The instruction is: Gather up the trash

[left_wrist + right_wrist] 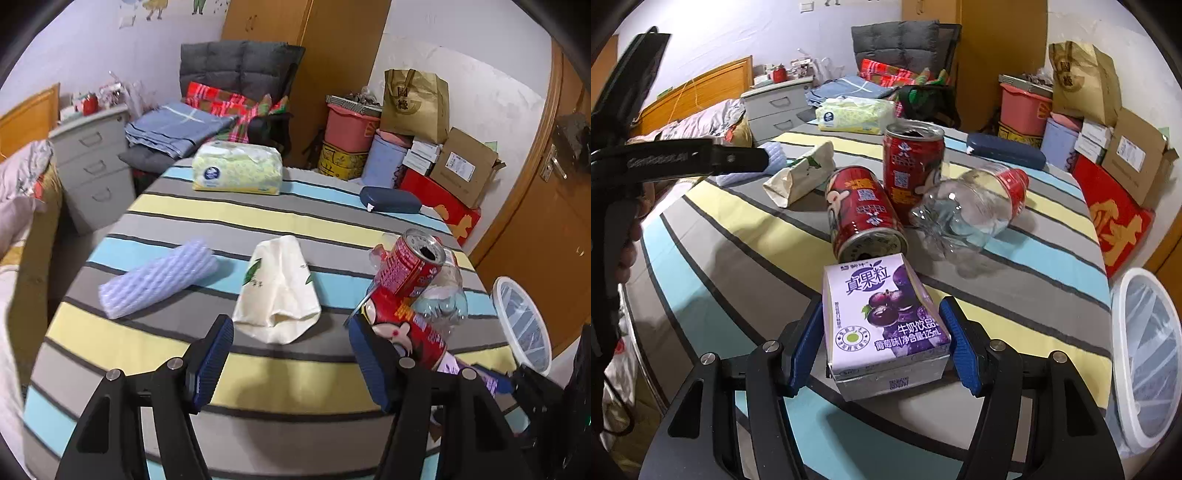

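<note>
A purple grape milk carton (886, 328) lies on the striped table between the fingers of my right gripper (882, 343); the jaws stand open around it, with small gaps on both sides. Beyond it lie a red can on its side (862, 214), an upright red can (912, 170) and a crushed clear bottle (971, 206). My left gripper (291, 354) is open and empty above the table, near a cream paper bag (280, 291). The cans (406, 273) sit to its right. A white trash bin (1145, 354) stands at the table's right edge.
A purple foam roll (159, 277), a tissue pack (236, 168) and a dark blue case (391, 199) lie on the striped table (258, 221). Boxes, bags and a door are at the right; a drawer unit and bed are at the left.
</note>
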The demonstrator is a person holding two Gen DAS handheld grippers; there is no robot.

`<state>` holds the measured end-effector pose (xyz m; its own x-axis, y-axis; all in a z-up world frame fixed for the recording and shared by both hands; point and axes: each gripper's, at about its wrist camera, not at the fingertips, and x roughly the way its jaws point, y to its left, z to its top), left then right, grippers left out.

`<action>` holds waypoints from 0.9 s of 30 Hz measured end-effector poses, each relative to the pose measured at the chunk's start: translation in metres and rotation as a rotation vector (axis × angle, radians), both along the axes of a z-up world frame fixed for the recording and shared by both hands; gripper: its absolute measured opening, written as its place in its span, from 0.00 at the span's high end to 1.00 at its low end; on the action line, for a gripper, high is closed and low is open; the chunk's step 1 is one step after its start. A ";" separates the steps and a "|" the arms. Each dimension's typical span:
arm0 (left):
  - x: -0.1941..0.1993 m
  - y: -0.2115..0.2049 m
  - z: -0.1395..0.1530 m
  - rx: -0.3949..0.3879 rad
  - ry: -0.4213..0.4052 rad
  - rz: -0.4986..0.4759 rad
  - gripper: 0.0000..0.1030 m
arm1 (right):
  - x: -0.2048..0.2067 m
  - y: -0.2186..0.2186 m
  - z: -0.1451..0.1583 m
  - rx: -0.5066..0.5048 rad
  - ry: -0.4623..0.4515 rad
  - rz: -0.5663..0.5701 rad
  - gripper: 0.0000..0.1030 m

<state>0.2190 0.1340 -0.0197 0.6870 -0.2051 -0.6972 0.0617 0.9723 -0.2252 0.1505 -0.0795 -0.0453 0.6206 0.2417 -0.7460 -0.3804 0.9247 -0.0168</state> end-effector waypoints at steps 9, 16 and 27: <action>0.040 -0.011 -0.014 0.049 0.040 -0.005 0.36 | -0.001 -0.019 0.001 0.060 -0.008 -0.080 0.40; 0.066 -0.009 -0.030 0.072 0.082 0.002 0.36 | 0.001 -0.030 0.005 0.088 -0.028 -0.126 0.40; 0.089 -0.005 -0.046 0.050 0.118 0.012 0.36 | 0.010 -0.037 0.003 0.113 -0.028 -0.156 0.40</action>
<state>0.3077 0.1288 -0.0660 0.6017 -0.1600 -0.7825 0.0256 0.9831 -0.1814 0.1605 -0.1168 -0.0419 0.6775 0.2222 -0.7012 -0.2331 0.9690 0.0819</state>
